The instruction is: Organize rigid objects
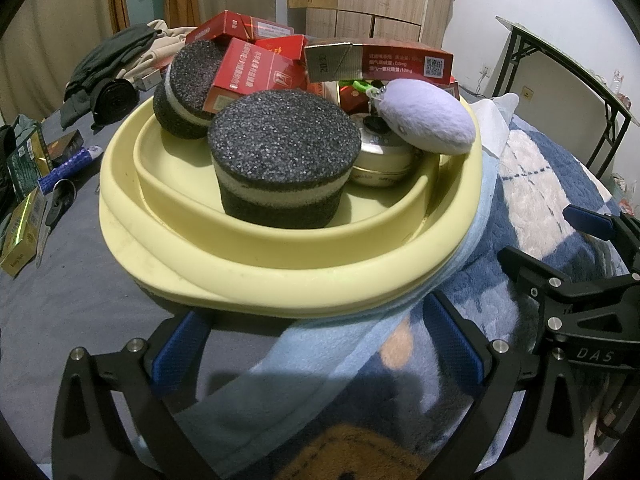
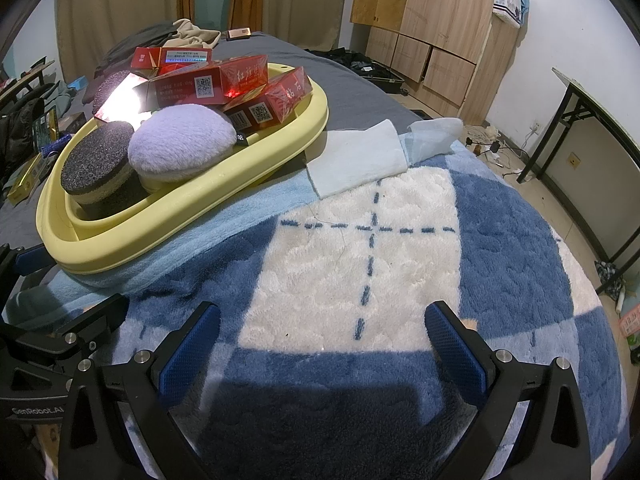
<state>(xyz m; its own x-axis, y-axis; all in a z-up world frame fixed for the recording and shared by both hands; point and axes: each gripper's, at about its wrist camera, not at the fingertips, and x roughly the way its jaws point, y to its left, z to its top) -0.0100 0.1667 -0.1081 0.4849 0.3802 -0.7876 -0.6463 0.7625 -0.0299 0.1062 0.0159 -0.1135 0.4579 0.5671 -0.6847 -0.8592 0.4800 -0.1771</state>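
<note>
While both claws hang spread wide, nothing pinched: left gripper (image 1: 316, 344) just in front of yellow tub (image 1: 248, 268), right gripper (image 2: 320, 344) over blue-white blanket (image 2: 360, 240), well apart from tub. Tub sits on bed, partly on light blue towel (image 2: 360, 160). Inside: two dark sponge rounds (image 1: 280, 160), lavender puff (image 1: 428, 116) leaning on round tin (image 1: 384, 160), red cartons (image 1: 380, 64) piled at back. More small boxes (image 1: 20, 232) loose on grey sheet, left side.

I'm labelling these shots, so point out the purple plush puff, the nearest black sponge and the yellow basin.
purple plush puff (image 1: 428, 114), left wrist view, fuzzy top.
nearest black sponge (image 1: 282, 130), left wrist view, top face.
yellow basin (image 1: 280, 276), left wrist view, near rim.
</note>
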